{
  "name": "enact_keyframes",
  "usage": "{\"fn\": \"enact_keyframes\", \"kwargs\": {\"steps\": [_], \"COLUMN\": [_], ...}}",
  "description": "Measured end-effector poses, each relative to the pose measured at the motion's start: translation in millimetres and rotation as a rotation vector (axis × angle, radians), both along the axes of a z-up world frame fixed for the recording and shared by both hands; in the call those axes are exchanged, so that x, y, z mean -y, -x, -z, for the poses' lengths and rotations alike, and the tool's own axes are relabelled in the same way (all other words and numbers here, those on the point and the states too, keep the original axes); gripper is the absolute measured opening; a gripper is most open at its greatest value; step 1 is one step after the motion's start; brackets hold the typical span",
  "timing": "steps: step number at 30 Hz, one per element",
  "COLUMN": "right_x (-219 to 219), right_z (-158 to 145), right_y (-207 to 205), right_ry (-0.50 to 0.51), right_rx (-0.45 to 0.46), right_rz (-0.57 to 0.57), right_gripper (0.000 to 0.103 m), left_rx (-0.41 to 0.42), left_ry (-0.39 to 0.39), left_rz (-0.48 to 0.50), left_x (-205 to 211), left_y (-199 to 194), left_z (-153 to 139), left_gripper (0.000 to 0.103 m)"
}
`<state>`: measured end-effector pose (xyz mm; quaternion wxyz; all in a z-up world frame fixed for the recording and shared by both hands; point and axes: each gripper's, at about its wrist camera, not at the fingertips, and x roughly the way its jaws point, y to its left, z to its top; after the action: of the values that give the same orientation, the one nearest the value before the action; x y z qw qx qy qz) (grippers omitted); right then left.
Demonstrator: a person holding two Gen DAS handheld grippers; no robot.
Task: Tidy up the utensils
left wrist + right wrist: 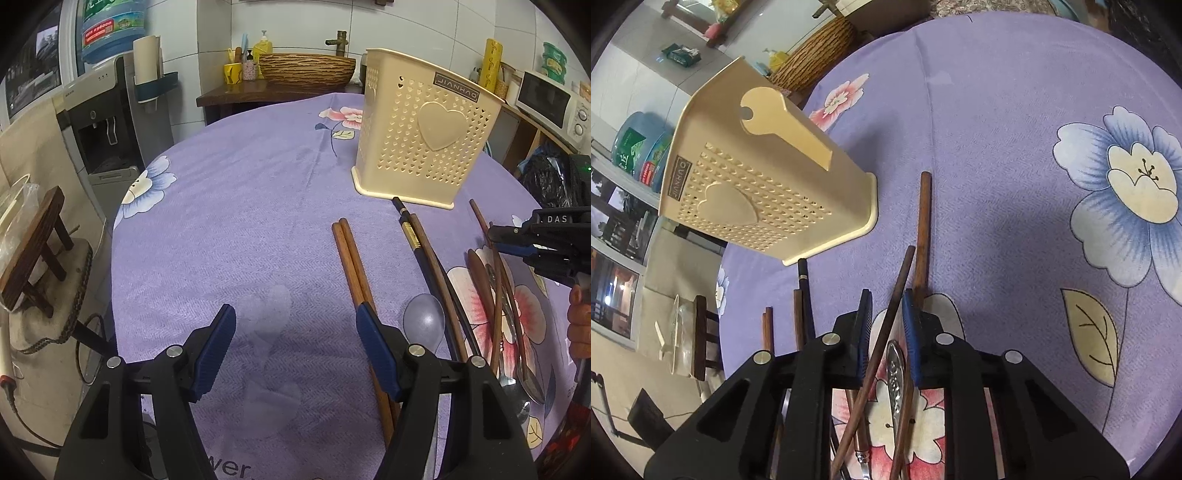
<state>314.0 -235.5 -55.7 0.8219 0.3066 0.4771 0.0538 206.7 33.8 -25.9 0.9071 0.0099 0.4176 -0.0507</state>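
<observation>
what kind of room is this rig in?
Most likely a home kitchen or dining corner: a microwave on a shelf, a water dispenser with its bottle, and a table under a floral cloth holding a cutlery holder.

The utensil holder [424, 136] bears an upside-down "JIANHAO" label [457, 87]; the right gripper [493, 233] reads "DAS".
</observation>
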Motion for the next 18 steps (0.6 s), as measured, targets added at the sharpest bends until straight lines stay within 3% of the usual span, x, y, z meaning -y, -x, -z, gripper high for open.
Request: {"fn": "enact_keyframes", "kwargs": {"steps": [4, 7, 11, 18], "right_x": [-2.3, -3.4, -10.2, -23.6], "right_z": [2.7, 1.0, -14.3, -46.9], "right_y": [-7.9, -7.6, 4.6, 28.1], "right_ry": [0.032, 0.018, 0.082, 0.193], "right_rx": [-0.015, 0.003, 0.079, 0.228], "right_rz": [-0.005, -0.014, -0.030, -0.059], "right_gripper": [0.012, 0.011, 0.011, 0.012], "left_rx": [-0.016, -0.051, -0.096, -0.098], "left_ry": [0.012, 0.037, 0.105, 0.064], "left_rz": [-0.004, 0.004, 0.026, 0.035], "left_x": [-1.0, 0.4, 6.0, 21.0], "left_y": [-4.4, -11.0, -19.2, -24.2], "left_z": [2.1, 5.6, 8.6, 12.3], "left_gripper": [0.064, 0.053, 0.044, 0.041]}}
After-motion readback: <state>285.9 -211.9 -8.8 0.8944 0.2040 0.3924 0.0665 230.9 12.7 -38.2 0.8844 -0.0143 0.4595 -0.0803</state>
